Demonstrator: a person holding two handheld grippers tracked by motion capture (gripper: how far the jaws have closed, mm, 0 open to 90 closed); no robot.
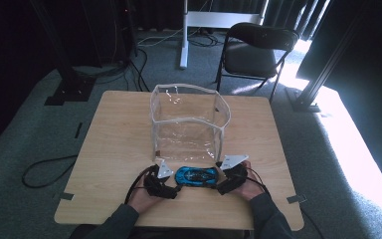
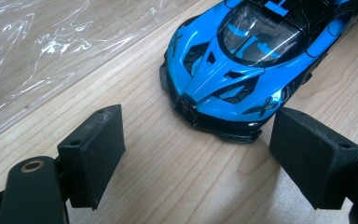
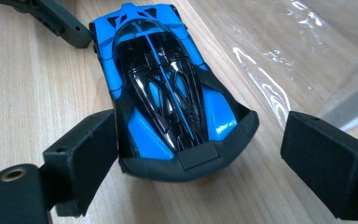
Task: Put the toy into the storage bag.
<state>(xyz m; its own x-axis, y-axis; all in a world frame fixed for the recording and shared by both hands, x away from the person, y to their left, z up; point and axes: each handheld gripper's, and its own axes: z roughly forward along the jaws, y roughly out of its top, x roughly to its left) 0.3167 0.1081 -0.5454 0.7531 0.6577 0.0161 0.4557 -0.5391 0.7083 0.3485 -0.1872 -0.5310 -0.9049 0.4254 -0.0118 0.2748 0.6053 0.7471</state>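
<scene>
Two open hand-held grippers, left (image 1: 178, 182) and right (image 1: 216, 183), are flanking a blue toy car (image 1: 196, 176) lying lengthwise between them, gripping nothing.

You've got one blue toy car (image 1: 196, 177), one clear plastic bag (image 1: 189, 122), one wooden table (image 1: 114, 149), one folding chair (image 1: 256, 50) upper right, and two grippers: left (image 1: 171, 185), right (image 1: 222, 183).

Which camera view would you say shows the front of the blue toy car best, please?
The left gripper view: the blue toy car points its nose and windscreen at the camera. The right gripper view shows its rear and roof; the high view shows it small, lying sideways on the table.
</scene>
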